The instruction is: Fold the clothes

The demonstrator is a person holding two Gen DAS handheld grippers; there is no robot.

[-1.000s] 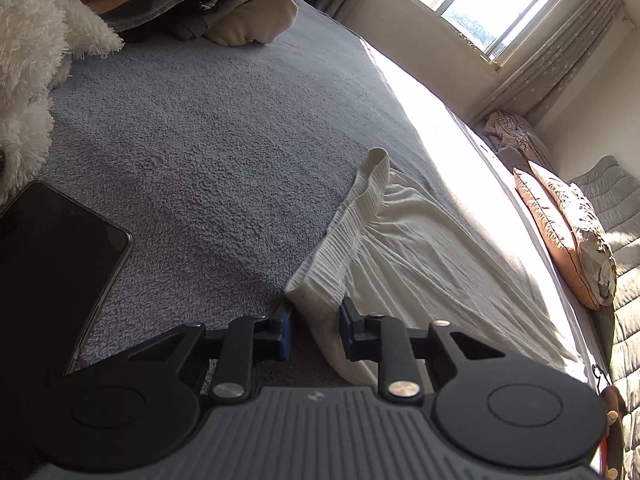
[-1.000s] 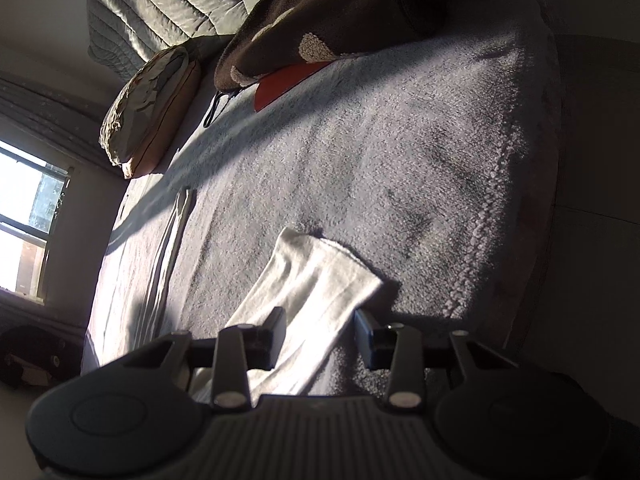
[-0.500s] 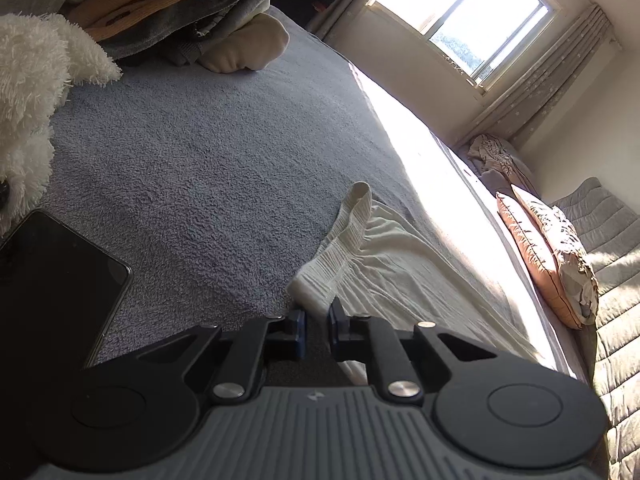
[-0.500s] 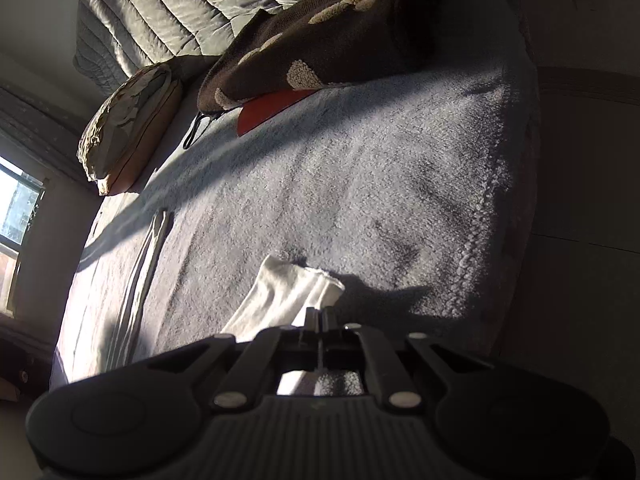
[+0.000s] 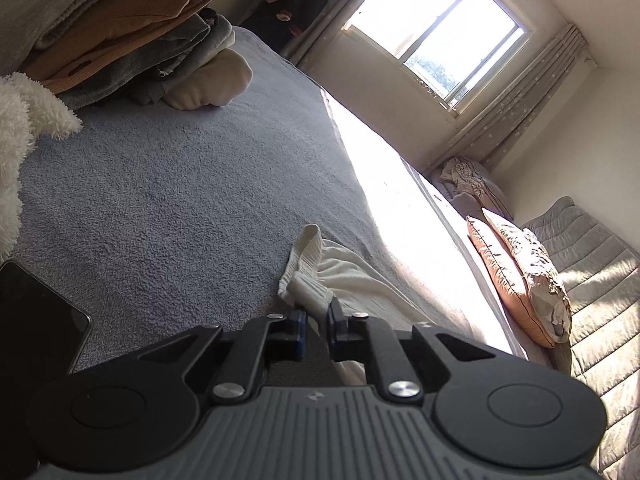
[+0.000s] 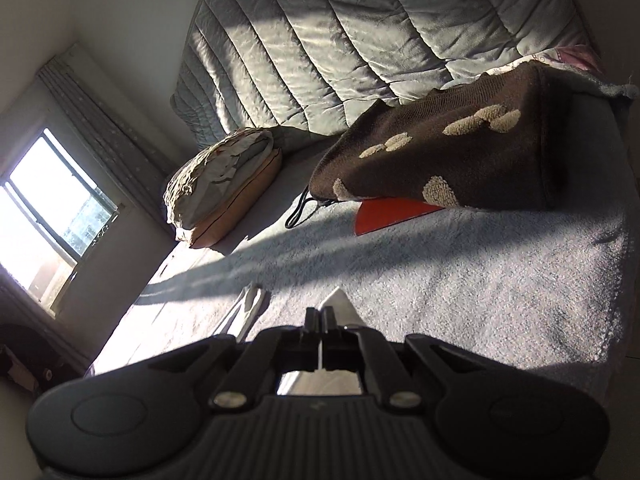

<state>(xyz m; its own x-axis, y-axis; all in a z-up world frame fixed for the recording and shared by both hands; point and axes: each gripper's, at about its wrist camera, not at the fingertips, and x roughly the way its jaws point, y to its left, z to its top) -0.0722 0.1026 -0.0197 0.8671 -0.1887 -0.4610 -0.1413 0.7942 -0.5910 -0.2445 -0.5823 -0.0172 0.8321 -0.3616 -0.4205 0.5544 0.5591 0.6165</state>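
Left tongs (image 5: 316,330) clamped on the ribbed waistband end of a cream garment (image 5: 352,280), a narrow gap between the blue pads filled by the cloth. Right tongs (image 6: 320,322) pinched nearly flat on another thin edge of the same pale cloth, a sunlit corner poking up past the tips at 12 o'clock. Garment lying long and loose across the grey bed (image 5: 180,208), running from the left tongs toward 3 o'clock into the glare from the window (image 5: 440,36); bunched and gathered at the waistband, not squared into any neat packet. In the right wrist view, a further strip of it trailing off at 10 o'clock.

Progress, as a judgement only: both ends gripped, cloth neither flat nor stacked — fits a piece being stretched out for a fold, or one being carried over mid-fold. Which fold of how many, impossible to say from here. Left to do in either case: bringing the edges into line and leaving a tidy rectangle.

A heap of clothes (image 5: 120,40) at 11 o'clock in the left view — orange, grey, cream — rumpled in part; whether sorted or waiting, unclear. Phone (image 5: 36,328) at 9 o'clock, fluffy white toy (image 5: 24,120) above it, brown patterned knit (image 6: 460,160) at 1 o'clock in the right view.
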